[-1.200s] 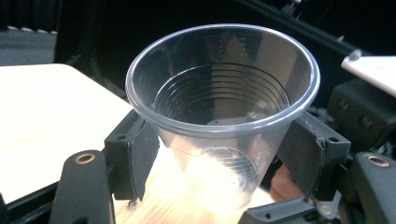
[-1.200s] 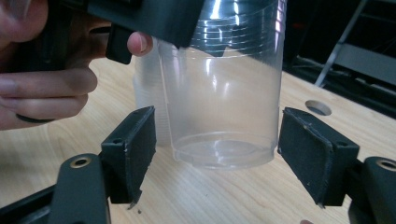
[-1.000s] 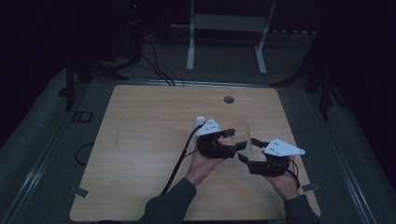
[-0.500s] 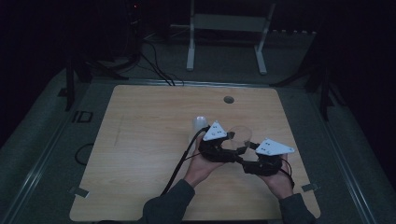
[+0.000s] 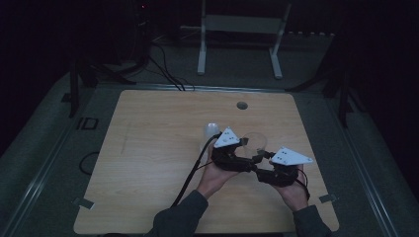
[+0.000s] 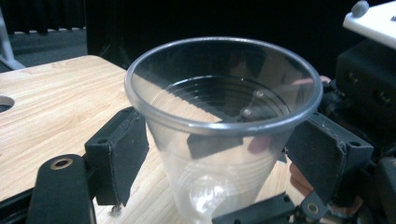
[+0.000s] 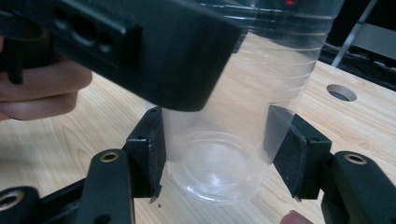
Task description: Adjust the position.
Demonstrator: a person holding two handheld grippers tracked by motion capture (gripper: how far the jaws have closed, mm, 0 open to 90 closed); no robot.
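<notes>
A clear plastic cup (image 5: 255, 140) stands upright on the wooden table (image 5: 158, 148). My left gripper (image 5: 247, 149) has just been opening. In the left gripper view its jaws stand on either side of the cup (image 6: 219, 116), and a gap shows at the right pad (image 6: 327, 156). My right gripper (image 5: 260, 157) has just been closing. In the right gripper view both pads (image 7: 150, 149) lie against the cup's base (image 7: 217, 168). The left gripper's black body (image 7: 140, 46) crosses in front of the cup's upper part.
A small whitish object (image 5: 211, 131) sits on the table just left of the left gripper. A round hole (image 5: 241, 105) is near the table's far edge. A white stand (image 5: 237, 24) is on the floor beyond. Cables trail off the near left.
The right gripper has edged left toward the cup and its jaws have closed around the base. The left gripper's jaws have spread apart. The cup has stayed put.
</notes>
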